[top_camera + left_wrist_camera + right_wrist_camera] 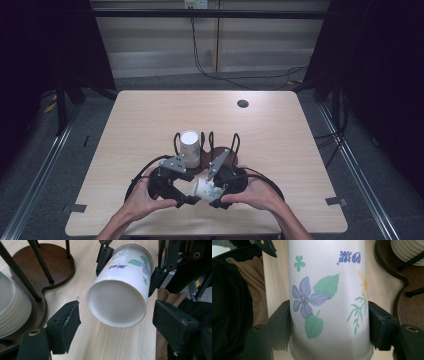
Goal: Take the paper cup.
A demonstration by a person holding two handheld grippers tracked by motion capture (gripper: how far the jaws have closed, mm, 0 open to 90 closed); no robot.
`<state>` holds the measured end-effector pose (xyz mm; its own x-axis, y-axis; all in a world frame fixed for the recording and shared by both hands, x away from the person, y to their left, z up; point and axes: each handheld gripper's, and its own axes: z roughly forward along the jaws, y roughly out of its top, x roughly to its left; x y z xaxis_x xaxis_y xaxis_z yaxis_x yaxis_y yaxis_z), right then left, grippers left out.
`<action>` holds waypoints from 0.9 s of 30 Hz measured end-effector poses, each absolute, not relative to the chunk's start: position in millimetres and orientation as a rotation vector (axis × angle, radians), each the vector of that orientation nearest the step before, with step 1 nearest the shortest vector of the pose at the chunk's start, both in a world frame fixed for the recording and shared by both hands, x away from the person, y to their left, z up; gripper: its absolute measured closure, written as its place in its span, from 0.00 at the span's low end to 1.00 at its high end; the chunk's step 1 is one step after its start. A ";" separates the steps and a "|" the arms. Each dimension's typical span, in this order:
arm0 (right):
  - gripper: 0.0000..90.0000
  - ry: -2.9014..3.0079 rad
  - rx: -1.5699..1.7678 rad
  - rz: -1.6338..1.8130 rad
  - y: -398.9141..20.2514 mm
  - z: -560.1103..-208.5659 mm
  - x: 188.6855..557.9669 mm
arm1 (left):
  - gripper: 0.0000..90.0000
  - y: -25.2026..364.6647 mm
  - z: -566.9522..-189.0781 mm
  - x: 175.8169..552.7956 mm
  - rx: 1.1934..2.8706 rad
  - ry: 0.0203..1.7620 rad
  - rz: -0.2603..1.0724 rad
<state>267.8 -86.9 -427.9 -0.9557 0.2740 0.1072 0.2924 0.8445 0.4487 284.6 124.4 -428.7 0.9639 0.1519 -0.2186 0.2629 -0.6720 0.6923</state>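
Right gripper (329, 322) clamps paper cup (328, 295), rim cut off

A smooth, glossy paper cup (329, 302), a matt pale wood-grain table (150, 130), a dark polished wooden rack base (37, 262).

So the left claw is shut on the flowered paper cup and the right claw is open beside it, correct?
Reversed. The right claw is shut on the flowered paper cup, as the right gripper view shows; the left claw is open at the cup's base, per the left gripper view.
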 end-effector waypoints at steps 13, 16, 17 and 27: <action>0.34 -2.989 -0.386 -0.654 -74.8 -425.7 265.8 | 0.27 122.8 -432.6 284.4 2.330 0.284 -0.200; 0.34 -2.989 -0.374 -0.653 -72.8 -426.4 265.7 | 0.27 122.7 -434.3 283.9 2.325 0.290 -0.217; 0.34 -2.989 -0.361 -0.660 -72.3 -426.7 266.1 | 0.27 122.7 -434.6 284.5 2.331 0.279 -0.222; 0.34 -2.985 -0.350 -0.641 -68.3 -427.9 262.1 | 0.36 121.6 -435.6 280.0 2.340 0.246 -0.258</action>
<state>262.1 -68.3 -427.9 -0.9718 0.2065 0.1135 0.2349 0.8872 0.3971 280.0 121.6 -435.6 0.9611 0.1002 -0.2573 0.2525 -0.6962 0.6720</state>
